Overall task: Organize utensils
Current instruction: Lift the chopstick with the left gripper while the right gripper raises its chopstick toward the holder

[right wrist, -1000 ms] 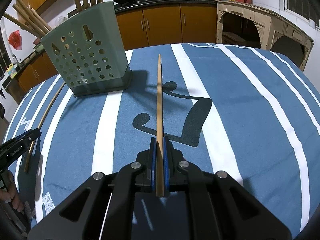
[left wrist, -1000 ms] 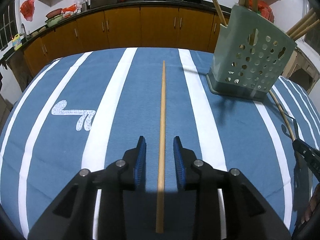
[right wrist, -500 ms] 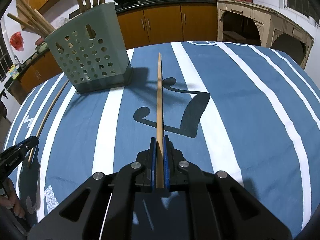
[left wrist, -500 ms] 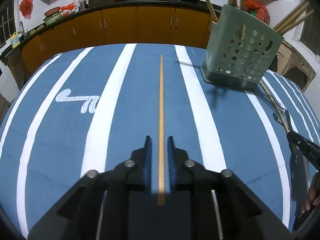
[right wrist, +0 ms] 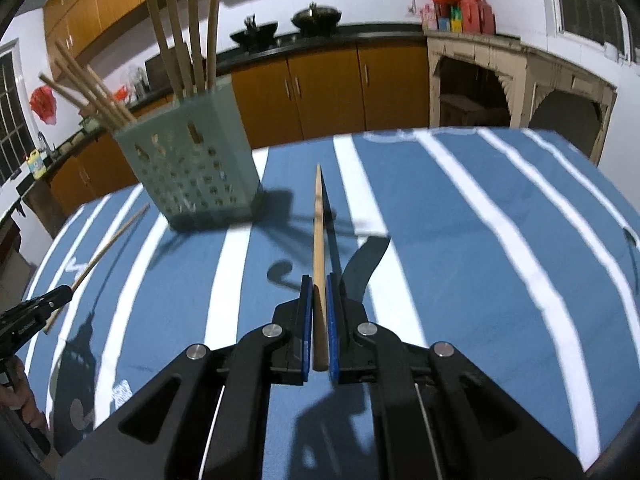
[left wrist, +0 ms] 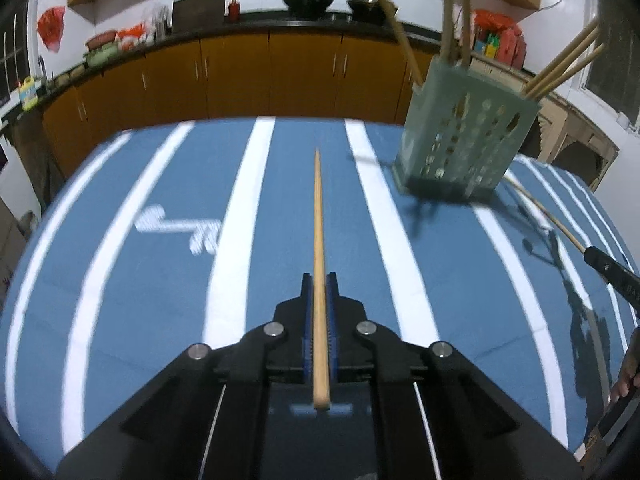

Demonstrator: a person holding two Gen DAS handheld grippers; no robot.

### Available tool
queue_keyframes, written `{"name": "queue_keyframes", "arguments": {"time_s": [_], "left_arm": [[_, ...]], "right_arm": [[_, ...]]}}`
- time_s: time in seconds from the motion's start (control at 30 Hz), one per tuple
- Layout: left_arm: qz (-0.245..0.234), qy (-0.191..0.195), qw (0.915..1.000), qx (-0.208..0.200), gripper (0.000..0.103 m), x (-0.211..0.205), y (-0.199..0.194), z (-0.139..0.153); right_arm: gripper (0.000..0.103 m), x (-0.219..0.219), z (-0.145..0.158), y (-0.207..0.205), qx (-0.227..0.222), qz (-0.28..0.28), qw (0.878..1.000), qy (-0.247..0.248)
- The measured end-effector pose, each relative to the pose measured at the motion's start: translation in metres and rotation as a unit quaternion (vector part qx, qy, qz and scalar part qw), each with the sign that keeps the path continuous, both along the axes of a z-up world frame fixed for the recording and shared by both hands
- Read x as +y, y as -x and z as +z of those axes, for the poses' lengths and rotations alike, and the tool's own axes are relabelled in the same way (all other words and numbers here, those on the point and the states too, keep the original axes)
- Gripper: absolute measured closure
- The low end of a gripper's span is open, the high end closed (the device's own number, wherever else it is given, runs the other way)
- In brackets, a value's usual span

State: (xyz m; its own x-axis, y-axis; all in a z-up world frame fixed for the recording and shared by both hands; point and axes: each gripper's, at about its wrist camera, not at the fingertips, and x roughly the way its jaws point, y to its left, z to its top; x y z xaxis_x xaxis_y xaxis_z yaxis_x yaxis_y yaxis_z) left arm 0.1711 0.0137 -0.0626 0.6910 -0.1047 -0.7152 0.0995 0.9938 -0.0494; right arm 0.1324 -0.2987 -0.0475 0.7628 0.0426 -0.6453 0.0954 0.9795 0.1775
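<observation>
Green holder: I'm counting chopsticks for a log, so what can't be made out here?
- Holder contents: stick tops cut off by the right wrist view's upper edge; lower ends behind its wall.
- Holder holes: blurred in the left wrist view.
- Left gripper: chopstick rear end soft, partly shadowed.

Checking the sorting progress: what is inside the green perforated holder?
Several wooden chopsticks stand in the green holder, tops fanning out above its rim. Their lower ends show only dimly through the holes; the bottom is hidden.
</observation>
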Motion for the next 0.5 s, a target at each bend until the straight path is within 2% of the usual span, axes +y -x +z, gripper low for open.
{"name": "queue_keyframes", "arguments": {"time_s": [0.27, 0.5], "left_arm": [[-0.004, 0.017, 0.9973, -0.072, 0.095, 0.004, 0.009, 0.052], [-0.001, 0.035, 0.9937, -0.107, 0.095, 0.007, 0.008, 0.08]], "right_arm": [[0.095, -0.011, 0.038, 0.006, -0.061, -0.005, 0.998, -0.002], [0.095, -0.013, 0.059, 0.007, -0.095, -0.004, 0.995, -0.009]]}}
